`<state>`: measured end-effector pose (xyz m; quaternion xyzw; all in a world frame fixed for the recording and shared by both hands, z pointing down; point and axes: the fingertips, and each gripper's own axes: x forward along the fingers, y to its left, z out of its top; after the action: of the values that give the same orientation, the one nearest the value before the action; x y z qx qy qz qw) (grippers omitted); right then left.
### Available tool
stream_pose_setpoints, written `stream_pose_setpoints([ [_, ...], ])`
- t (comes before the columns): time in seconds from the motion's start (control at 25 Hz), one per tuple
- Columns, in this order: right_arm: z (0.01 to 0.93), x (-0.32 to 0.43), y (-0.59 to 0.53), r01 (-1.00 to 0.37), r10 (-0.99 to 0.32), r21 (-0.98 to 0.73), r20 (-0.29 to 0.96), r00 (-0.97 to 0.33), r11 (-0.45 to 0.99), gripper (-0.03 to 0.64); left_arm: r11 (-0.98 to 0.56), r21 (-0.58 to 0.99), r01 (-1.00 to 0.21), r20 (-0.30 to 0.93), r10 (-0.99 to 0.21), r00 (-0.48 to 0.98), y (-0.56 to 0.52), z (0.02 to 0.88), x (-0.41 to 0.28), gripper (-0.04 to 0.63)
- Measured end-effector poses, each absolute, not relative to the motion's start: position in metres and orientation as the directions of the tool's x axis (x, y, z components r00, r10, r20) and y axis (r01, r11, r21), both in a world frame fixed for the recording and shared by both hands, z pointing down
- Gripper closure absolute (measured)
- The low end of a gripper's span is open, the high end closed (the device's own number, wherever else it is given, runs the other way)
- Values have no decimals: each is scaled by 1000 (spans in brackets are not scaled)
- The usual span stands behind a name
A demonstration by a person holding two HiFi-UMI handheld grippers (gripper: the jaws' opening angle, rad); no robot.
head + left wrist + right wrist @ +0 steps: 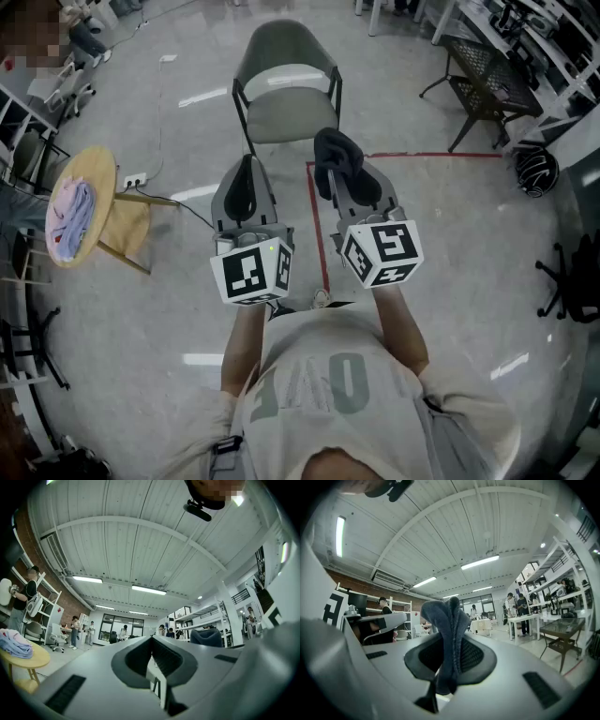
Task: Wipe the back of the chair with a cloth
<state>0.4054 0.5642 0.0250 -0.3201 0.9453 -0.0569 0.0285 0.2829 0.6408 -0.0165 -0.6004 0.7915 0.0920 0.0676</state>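
Our right gripper (449,660) has its jaws clamped together on a dark blue-grey cloth (451,620). The fabric is pinched in a fold between the ribbed pads and bunches up loosely above the tips. The jaws of our left gripper (152,660) are pressed together with only a thin seam between them and nothing caught there. Both grippers are held side by side in front of our chest, tilted upward, so each gripper view takes in mostly the ceiling.

The grey-green chair (286,89) stands on the floor just ahead of us, beyond both grippers. Its seat looks nearer to us and its curved backrest (284,42) farther away. The cloth touches no part of it. A red tape line (319,220) runs along the floor under the right gripper. Well off to the left, a round wooden side table (98,169) holds a heap of pink and lilac cloths (68,214).

We judge that we are at the approach, with the cloth in hand and the wiping not yet begun. The next move calls for tipping the right gripper forward and down to bring the free bunch of cloth flat against the backrest. From there we would draw it across in strokes. Reaching the far face probably means going over the top edge or stepping round the chair.
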Motion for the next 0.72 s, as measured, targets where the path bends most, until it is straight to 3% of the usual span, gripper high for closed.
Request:
stream_pose_setpoints([
  [0.72, 37, 414, 543, -548, -558, -149, -38, -829, 823, 558, 328, 52, -943, -186, -925, -332, 628, -1, 274, 580],
])
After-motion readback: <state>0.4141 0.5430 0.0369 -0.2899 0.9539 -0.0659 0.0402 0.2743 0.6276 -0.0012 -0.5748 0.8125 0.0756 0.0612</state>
